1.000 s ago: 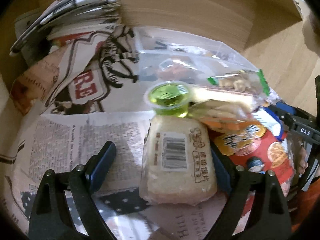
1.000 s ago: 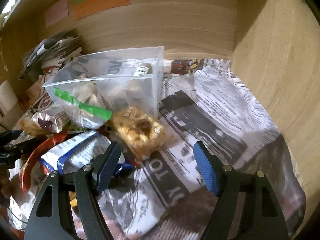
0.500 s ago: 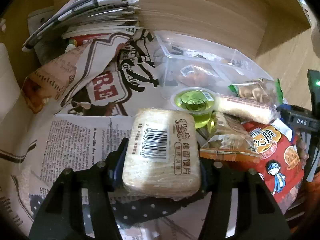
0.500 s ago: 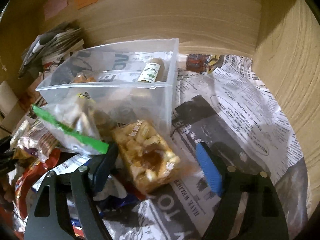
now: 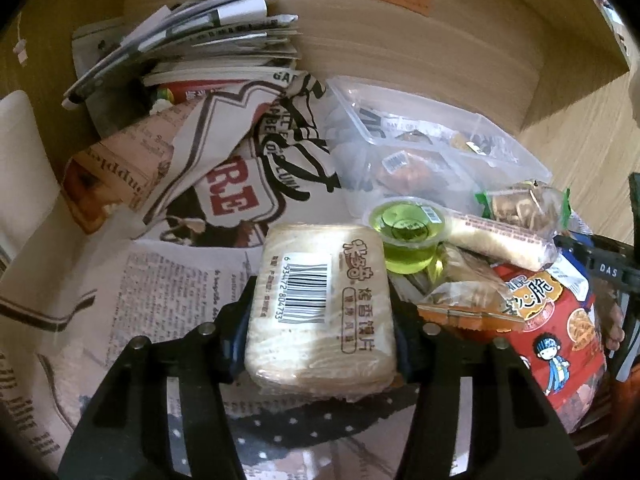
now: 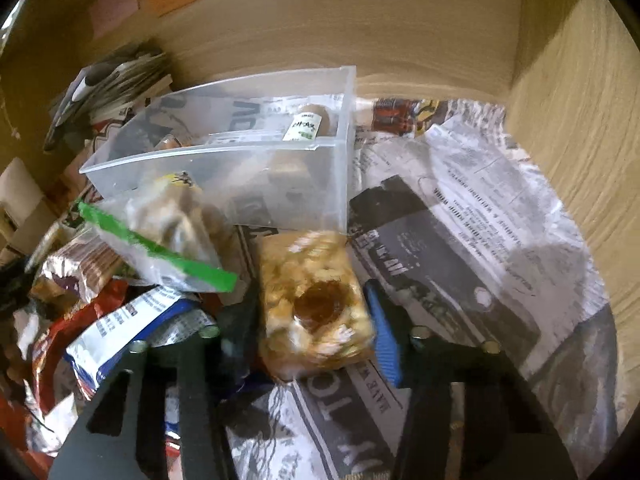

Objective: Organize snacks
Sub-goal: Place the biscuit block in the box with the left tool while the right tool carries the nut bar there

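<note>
One pale cracker pack (image 5: 320,308) is being squeezed by the left tongs (image 5: 320,320), jaws closing on its sides. One nut brittle bar (image 6: 316,308) is being pinched by the closing right tongs (image 6: 312,320). One clear bin (image 6: 248,168) is seen; its contents are hard to make out.

We tilt our left gripper (image 5: 320,312) downward; its jaws are closing, both pads against the sides of a pale packet (image 5: 320,308). Our right gripper (image 6: 312,320) also tilts down, jaws closing around a nut bar (image 6: 314,304).
</note>
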